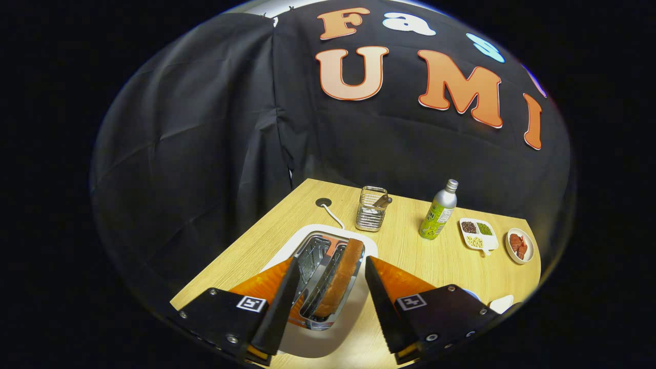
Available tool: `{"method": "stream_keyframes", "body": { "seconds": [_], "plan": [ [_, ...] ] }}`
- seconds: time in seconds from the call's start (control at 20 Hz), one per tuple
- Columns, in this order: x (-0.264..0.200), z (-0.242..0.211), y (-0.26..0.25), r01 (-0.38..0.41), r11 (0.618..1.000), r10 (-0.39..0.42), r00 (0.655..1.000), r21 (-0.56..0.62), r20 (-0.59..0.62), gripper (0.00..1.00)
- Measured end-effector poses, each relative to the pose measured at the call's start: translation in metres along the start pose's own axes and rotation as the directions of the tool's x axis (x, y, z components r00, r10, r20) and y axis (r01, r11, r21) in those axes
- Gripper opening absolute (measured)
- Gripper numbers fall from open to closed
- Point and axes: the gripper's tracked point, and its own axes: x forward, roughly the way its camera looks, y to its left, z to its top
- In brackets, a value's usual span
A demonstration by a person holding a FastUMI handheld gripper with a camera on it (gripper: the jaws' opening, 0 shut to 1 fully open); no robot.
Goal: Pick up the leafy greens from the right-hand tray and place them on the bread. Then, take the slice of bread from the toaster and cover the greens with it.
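Note:
A white toaster [328, 241] sits on the wooden table directly below my gripper [328, 284]. A brown slice of bread [342, 277] stands upright in the toaster's right slot, between my two fingers. The left finger [279, 302] hangs over the toaster's left slot and the right finger [382, 302] is just off the toaster's right side. Both fingers stand apart from the slice, so the gripper is open. A bit of a white plate [502, 303] peeks out beyond the right finger.
A wire basket [371, 210] with a utensil stands behind the toaster. A green bottle [438, 218] is to its right. Farther right lie a divided white dish of beans [477, 233] and a small plate of red food [519, 246]. The toaster's cord [333, 215] runs to a table hole.

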Motion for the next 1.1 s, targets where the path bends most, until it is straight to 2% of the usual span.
{"method": "stream_keyframes", "body": {
  "seconds": [0.1, 0.25, 0.3, 0.35, 0.4, 0.45, 0.55, 0.65, 1.1],
  "plan": [
    [0.001, 0.000, 0.003, 0.000, 1.000, 0.000, 1.000, -0.002, -0.001, 0.67],
    [0.004, -0.003, 0.007, -0.007, 1.000, 0.007, 1.000, 0.005, -0.017, 0.45],
    [0.004, -0.004, 0.007, -0.001, 1.000, 0.001, 1.000, 0.012, -0.023, 0.41],
    [0.004, -0.006, 0.007, 0.002, 1.000, -0.001, 0.999, 0.011, -0.032, 0.32],
    [0.004, -0.004, 0.005, 0.014, 1.000, -0.014, 1.000, 0.004, -0.027, 0.27],
    [0.003, -0.003, 0.003, 0.019, 1.000, -0.019, 0.999, -0.006, -0.025, 0.15],
    [0.001, -0.004, 0.001, 0.018, 1.000, -0.019, 1.000, -0.006, -0.025, 0.08],
    [-0.002, -0.002, -0.001, 0.015, 1.000, -0.015, 1.000, 0.013, -0.017, 0.06],
    [-0.023, 0.019, -0.006, -0.016, 0.999, 0.015, 0.999, 0.050, 0.030, 0.06]
  ]
}}
